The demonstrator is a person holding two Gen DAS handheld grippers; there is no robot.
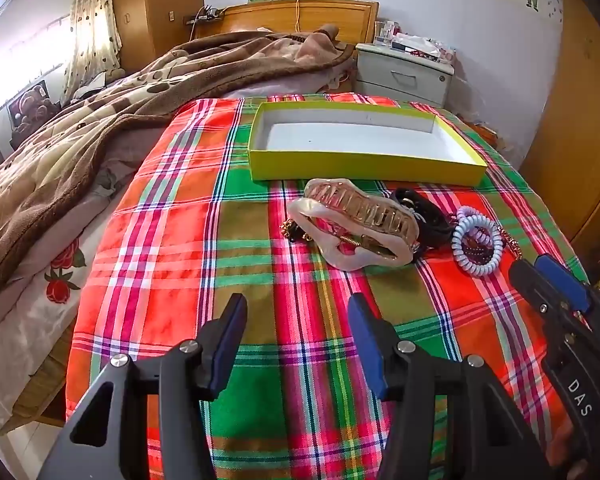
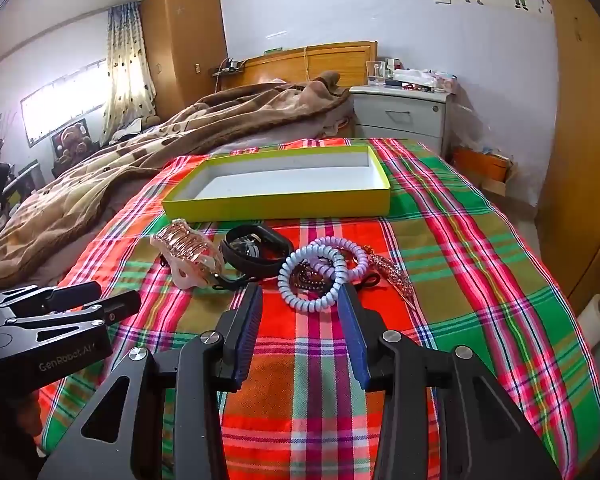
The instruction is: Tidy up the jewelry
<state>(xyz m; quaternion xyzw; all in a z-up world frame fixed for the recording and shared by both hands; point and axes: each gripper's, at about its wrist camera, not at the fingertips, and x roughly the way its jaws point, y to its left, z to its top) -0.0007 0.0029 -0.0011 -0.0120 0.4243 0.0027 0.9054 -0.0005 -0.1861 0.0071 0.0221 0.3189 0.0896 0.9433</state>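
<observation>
Nearest the lens, the left gripper point(image 1: 296, 312) hangs over the plaid cloth point(image 1: 172, 240) with its blue-padded fingers spread apart and nothing between them; in the right wrist view it shows at the far left edge point(image 2: 120, 300), low over the cloth. Just beyond it, on the left of the row of jewelry, lies the pale pink claw hair clip point(image 1: 352, 224), on its side with its translucent teeth upward, and a bit of gold chain point(image 1: 290, 226) pokes out at its left end. Next to the right comes the black band point(image 2: 256, 254), a looped strap touching the clip. Then the pale blue spiral hair tie point(image 2: 312, 276), overlapping a lilac spiral tie point(image 2: 348, 254), with dark beads point(image 2: 306, 278) inside its ring. Rightmost of the pile is the rhinestone hair pin point(image 2: 392, 272), lying slantwise on the cloth. The right gripper point(image 2: 300, 300) has its jaws wide apart, empty, the fingertips either side of the blue spiral tie's near edge; whether they touch it cannot be told. Behind the row, well apart from both grippers, the shallow yellow-green box point(image 2: 276, 202) sits open with a white interior. Farther back are the brown blanket point(image 1: 100, 120) at left and a grey bedside cabinet point(image 1: 404, 72) at right.
</observation>
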